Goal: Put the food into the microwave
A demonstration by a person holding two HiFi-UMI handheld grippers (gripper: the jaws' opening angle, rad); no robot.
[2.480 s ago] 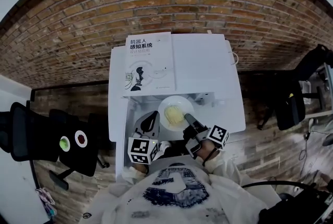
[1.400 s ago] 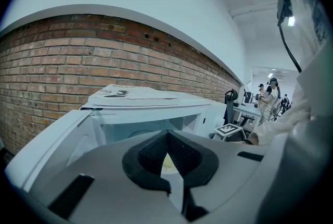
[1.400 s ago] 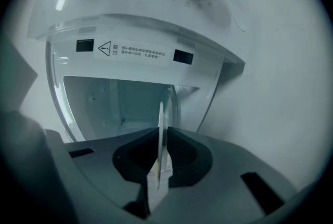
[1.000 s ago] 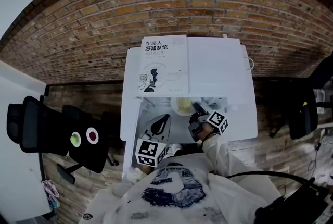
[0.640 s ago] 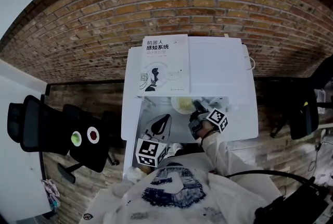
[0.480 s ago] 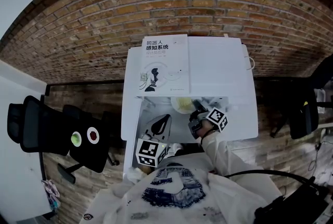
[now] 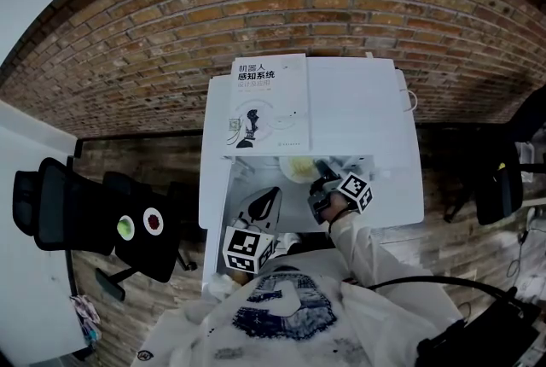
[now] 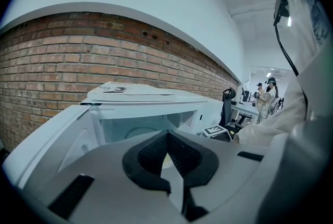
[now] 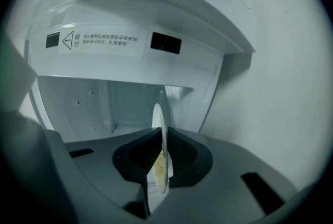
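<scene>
Microwave [image 7: 363,113], white and boxy, sits at 12 o'clock from the person in the head view, with a brick wall [image 8: 47,61] behind it. Its door [image 8: 49,139] is swung open toward 9 o'clock, and the right gripper view shows a pale cavity behind the opening. A black office chair [image 7: 47,203] stands well apart at 9 o'clock of the microwave. A book [image 7: 269,105] lies flat on the microwave's top, over its 9 o'clock half. A strip label [image 9: 101,40] with a warning triangle runs along the frame above the cavity mouth.

The left gripper [image 7: 266,201] hangs in front of the opening, by the door. It is at 7 o'clock of the plate [image 7: 297,171] and apart from it. Its own view shows the jaws brought together with nothing between them. The right gripper [image 7: 322,177] reaches to the cavity mouth from 5 o'clock. Its jaws are clamped on the plate's rim, and the plate shows edge-on between the pads [image 9: 187,158].

From above, only the near part of the white plate shows at the front edge of the microwave's top. The rest is under that top, so the plate is partly inside the cavity. Whether it touches the cavity floor I cannot tell. The food [image 9: 157,168], pale yellow, lies on the plate just beside the left pad.
</scene>
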